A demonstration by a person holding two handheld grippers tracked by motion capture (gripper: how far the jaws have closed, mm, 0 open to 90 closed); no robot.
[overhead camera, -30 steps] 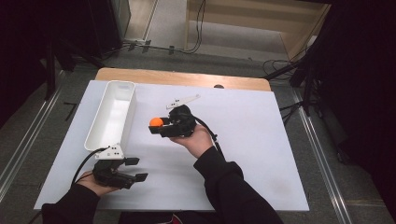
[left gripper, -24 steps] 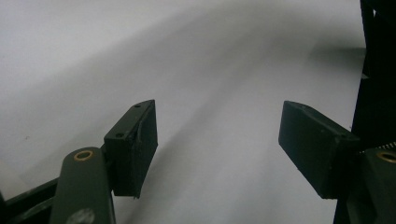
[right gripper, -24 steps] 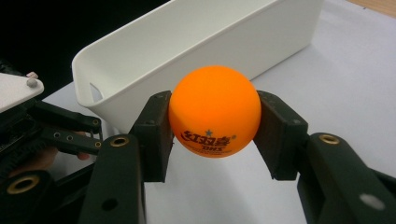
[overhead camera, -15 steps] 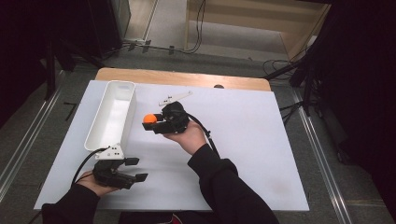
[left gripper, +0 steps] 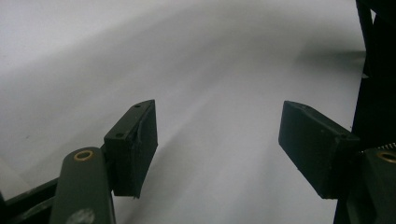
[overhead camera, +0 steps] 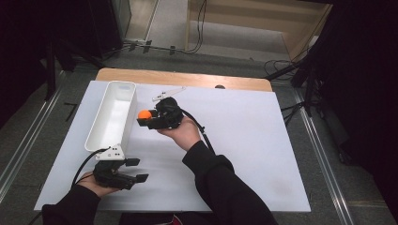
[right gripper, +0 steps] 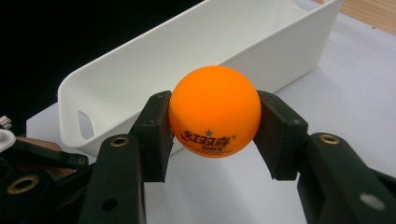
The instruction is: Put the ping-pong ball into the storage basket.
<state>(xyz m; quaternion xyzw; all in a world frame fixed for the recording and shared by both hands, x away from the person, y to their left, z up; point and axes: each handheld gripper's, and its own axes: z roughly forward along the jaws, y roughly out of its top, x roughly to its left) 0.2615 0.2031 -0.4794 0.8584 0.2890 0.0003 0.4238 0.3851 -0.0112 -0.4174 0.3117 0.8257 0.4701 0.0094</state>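
A lab or recording studio: a white-covered tabletop [overhead camera: 244, 140] stands on grey carpet floor [overhead camera: 263, 42], black curtains [overhead camera: 361, 93] hang beside the tabletop, and cables [overhead camera: 202, 28] (loose, trailing) lie beyond the tabletop's far edge.

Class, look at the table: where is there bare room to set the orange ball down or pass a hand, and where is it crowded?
Free: the wide white sheet right of the right tool, out to its far and right edges; also inside the white bin, which looks empty. Crowded: the strip beside the bin, where the right tool grips the orange ball, and the near-left corner around the left tool.
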